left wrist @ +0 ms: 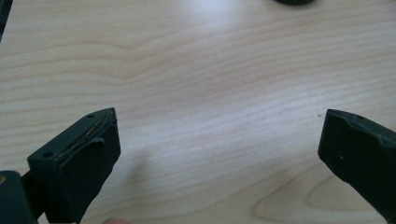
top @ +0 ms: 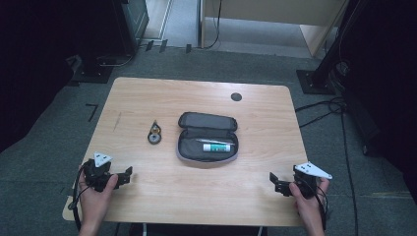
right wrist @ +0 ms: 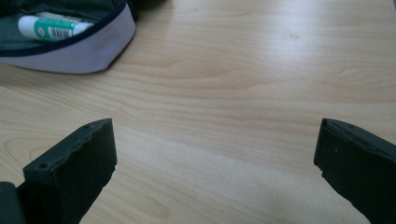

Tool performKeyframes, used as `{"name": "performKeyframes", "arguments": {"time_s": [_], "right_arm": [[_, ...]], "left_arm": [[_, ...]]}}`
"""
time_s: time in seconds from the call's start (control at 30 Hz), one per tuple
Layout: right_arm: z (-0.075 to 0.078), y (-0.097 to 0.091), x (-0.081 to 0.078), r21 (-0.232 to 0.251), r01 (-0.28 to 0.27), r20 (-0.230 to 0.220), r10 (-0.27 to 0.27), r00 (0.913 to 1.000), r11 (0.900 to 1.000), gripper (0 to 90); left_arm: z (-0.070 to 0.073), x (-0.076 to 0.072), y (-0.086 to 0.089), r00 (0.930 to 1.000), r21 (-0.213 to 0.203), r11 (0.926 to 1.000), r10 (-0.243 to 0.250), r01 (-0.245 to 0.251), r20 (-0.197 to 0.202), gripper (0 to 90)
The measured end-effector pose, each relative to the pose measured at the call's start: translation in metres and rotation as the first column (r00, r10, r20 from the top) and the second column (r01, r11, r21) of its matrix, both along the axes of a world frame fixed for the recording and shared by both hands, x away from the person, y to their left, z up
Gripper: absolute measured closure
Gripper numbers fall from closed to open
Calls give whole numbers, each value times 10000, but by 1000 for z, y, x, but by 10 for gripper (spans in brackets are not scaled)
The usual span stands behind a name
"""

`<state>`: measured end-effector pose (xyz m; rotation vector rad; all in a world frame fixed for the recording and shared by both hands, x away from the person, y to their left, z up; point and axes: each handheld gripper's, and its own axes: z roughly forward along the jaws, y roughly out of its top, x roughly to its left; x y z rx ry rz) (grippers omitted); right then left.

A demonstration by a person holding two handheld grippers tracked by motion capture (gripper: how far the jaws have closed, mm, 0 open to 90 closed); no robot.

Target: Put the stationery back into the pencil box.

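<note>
Here, in the high view, an open pencil case (top: 208, 143) lies at the middle of the frame on the light wooden tabletop (top: 147, 196), its lid folded back toward the top of the frame. Inside its lower half rests a white and green tube (top: 217, 147), lying roughly level across the picture. Just left of the case, apart from it, sits a small dark round item (top: 154, 134) that is too small to identify.

The left gripper (top: 127, 175) is held at the lower left of the frame, near the tabletop's front edge, with a hand (top: 96, 196) wrapped around it. The right gripper (top: 274, 182) is at the lower right, held by the other hand (top: 307, 199). Both are well apart from the case, one on either side of it.

In the left gripper view the two black jaws stand wide apart with bare wood between them. In the right gripper view the jaws are likewise spread wide with nothing between them, and the case's pale grey wall and the tube show in the upper left of the frame.
</note>
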<state>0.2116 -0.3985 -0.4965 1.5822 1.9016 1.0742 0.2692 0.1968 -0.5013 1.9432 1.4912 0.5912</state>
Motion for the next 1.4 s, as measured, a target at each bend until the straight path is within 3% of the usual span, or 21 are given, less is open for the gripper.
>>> {"name": "performKeyframes", "arguments": {"time_s": [0.4,0.63,0.67,0.8,1.07,1.13,1.4], "right_arm": [[-28,-16,-11,-544,247,-852,-293,9959,9982,0],[-30,-15,-11,-1091,217,-940,-320,9951,9938,0],[-30,-14,-11,-1407,222,-981,-362,9945,9898,0],[-31,-13,-11,-1410,199,-965,-337,9948,9898,0],[-31,-14,-11,-1409,197,-962,-335,9948,9898,0],[-31,-14,-11,-1409,199,-963,-337,9948,9898,0],[-31,-14,-11,-1409,198,-961,-336,9948,9898,0]], "left_arm": [[16,24,-15,9992,-236,9994,-230,238,338,0],[27,38,-23,9985,-468,9982,-351,371,418,0],[28,40,-24,9984,-483,9981,-370,391,437,0],[32,49,-28,9981,-560,9975,-412,438,469,0],[28,71,-41,9980,-591,9970,-478,501,412,11],[27,77,-46,9982,-578,9973,-430,454,429,57],[15,98,-71,9977,-248,9974,-667,670,128,71]]}}
